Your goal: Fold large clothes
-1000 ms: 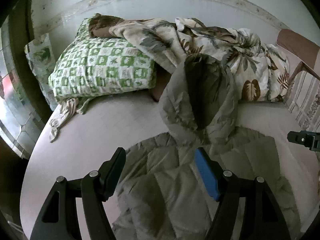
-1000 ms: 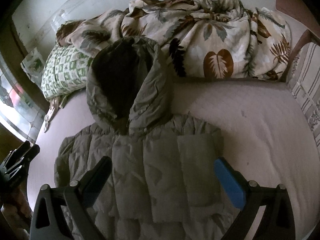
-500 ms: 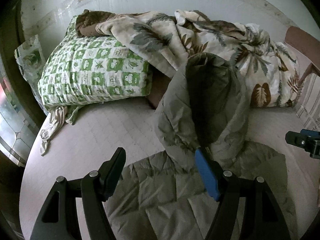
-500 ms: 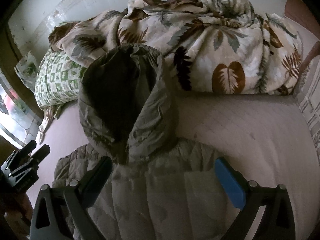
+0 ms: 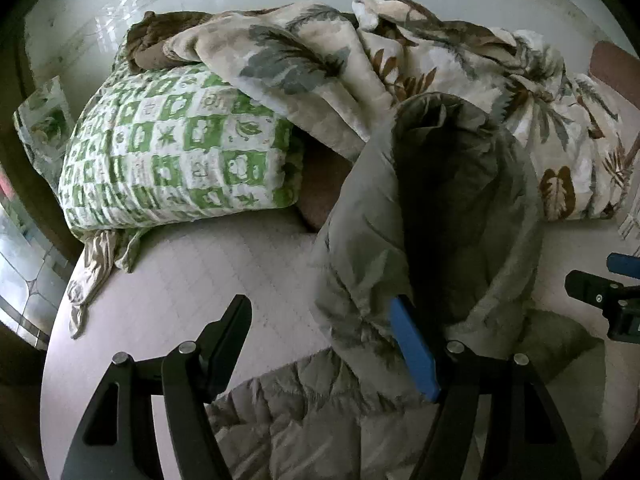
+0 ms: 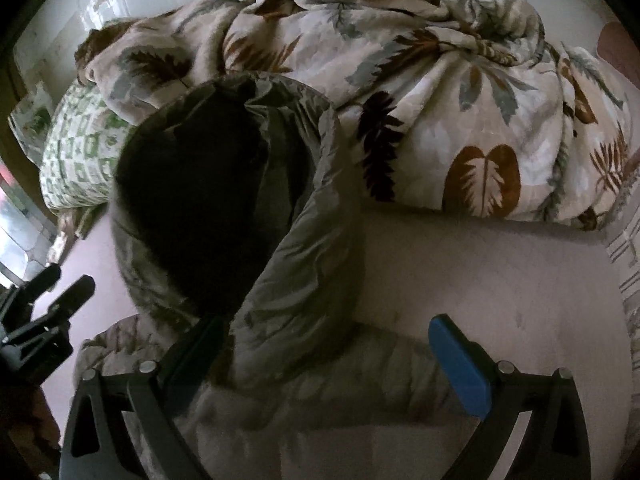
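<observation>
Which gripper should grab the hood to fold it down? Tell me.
Probably the right gripper: it is open over the hood's base, while the left gripper mostly spans bare mattress.

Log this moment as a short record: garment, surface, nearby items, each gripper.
garment: grey-green puffer jacket lying flat, hood open toward the bedding
surface: pale bed sheet
nearby: leaf-print blanket bunched behind the hood; green checked pillow beside it
left gripper: open, holding nothing, at the hood's base
right gripper: open, holding nothing, over the jacket's shoulder
</observation>
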A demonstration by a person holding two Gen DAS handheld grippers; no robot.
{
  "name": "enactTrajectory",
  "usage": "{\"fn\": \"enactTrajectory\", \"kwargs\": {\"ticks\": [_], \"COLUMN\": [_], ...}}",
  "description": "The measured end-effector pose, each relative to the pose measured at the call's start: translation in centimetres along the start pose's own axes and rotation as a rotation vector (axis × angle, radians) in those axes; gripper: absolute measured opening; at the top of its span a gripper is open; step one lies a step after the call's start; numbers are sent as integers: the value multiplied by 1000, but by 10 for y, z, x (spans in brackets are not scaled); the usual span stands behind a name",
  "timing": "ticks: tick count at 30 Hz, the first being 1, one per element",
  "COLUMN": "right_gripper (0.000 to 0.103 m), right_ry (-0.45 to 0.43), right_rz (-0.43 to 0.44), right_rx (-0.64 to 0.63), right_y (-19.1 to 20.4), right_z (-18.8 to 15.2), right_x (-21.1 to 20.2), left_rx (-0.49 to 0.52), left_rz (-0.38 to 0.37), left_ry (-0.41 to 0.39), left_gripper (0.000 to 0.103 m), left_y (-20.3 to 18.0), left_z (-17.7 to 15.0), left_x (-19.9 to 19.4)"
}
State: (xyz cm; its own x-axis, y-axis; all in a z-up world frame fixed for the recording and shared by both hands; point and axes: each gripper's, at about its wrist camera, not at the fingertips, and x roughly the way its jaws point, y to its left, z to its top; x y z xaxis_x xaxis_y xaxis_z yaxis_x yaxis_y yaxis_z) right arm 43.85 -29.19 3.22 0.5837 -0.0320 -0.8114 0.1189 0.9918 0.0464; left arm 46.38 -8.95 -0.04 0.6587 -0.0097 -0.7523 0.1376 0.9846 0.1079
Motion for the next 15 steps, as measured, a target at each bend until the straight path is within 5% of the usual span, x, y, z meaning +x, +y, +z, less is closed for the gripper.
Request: {"fn": "enactTrajectory", "kwargs": {"ticks": [15], "right_gripper": [103], "right_ry": [-4], "right_rz": [-59], "right_rx": [-31], "right_y": [-2], "right_z": [43], "right_x": [50], "left_rx": [45], "left_rz": [58], "left_ry": [-12], "left_gripper": [72], "left_y": [-11], "left_z": [30], "left_x": [47]}}
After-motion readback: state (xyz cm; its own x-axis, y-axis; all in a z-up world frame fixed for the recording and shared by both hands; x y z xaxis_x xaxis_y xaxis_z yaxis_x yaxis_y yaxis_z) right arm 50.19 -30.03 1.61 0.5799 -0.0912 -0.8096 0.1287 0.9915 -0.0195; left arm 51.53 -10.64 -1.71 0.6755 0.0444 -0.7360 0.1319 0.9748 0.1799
